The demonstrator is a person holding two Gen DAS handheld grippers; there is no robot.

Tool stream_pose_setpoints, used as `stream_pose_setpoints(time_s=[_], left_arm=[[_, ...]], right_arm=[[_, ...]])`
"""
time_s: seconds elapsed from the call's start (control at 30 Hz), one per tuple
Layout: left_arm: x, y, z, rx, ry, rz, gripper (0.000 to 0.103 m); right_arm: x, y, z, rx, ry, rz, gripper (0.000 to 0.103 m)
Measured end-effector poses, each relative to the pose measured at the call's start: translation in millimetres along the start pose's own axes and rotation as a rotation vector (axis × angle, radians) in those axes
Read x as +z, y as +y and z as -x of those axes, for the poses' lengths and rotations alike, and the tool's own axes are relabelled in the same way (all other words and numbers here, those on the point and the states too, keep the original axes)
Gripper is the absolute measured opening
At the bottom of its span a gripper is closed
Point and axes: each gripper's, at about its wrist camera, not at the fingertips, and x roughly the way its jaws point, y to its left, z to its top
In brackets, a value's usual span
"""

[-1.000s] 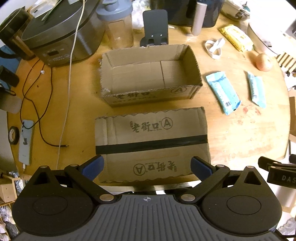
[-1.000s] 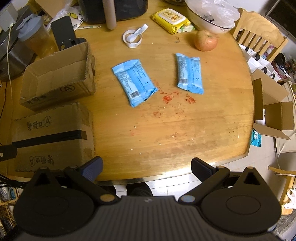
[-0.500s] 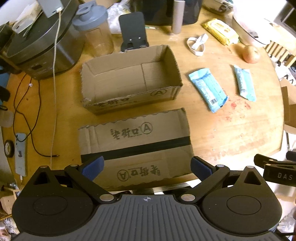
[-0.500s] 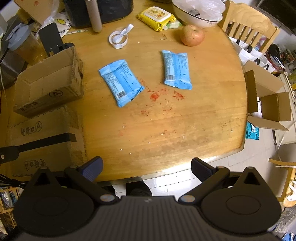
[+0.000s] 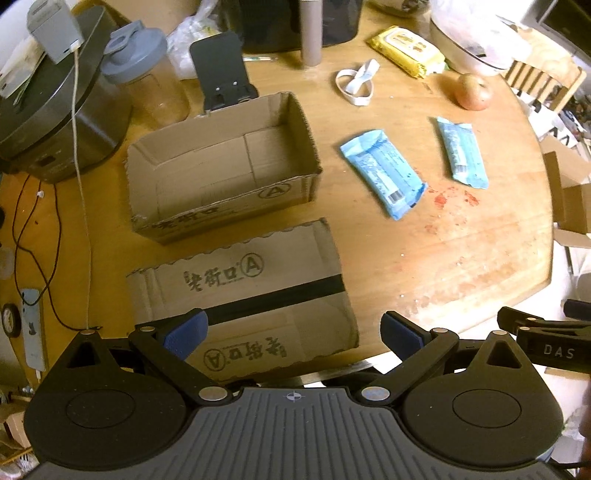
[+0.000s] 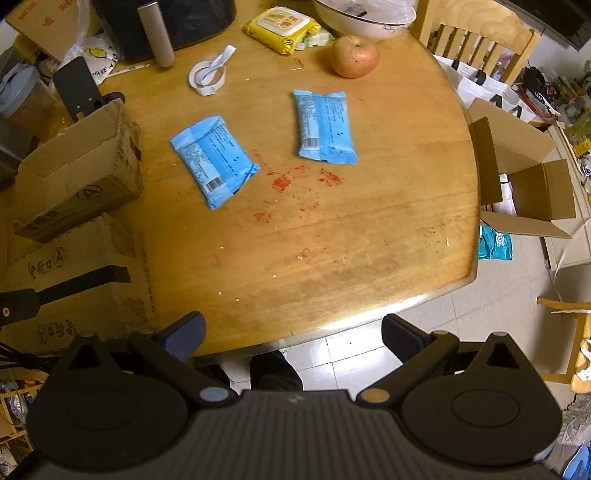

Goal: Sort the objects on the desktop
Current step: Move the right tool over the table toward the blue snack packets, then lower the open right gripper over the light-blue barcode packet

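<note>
Now both grippers wait wide open over the near edge of the round wooden table.

On the left, the left gripper hangs above a flat cardboard lid, with an open box just behind it. Next come two blue packets, lying flat and apart. An apple sits behind them. On the right, the right gripper holds nothing.

So on the table: two blue snack packets, two cardboard boxes, one apple, one yellow wipes pack, one white tape loop.
</note>
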Motion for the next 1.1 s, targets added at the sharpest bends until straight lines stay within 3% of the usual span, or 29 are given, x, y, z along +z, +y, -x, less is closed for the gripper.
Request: stream_pose_setpoints(time_s=[0.5, 1.1], left_arm=[[10, -29, -4, -0.02, 0.013, -0.058, 0.103], [23, -34, -17, -0.023, 0.07, -0.057, 0.103]], right_arm=[[-1, -17, -5, -0.009, 0.018, -0.022, 0.103], [14, -16, -18, -0.011, 0.057, 0.006, 0.103]])
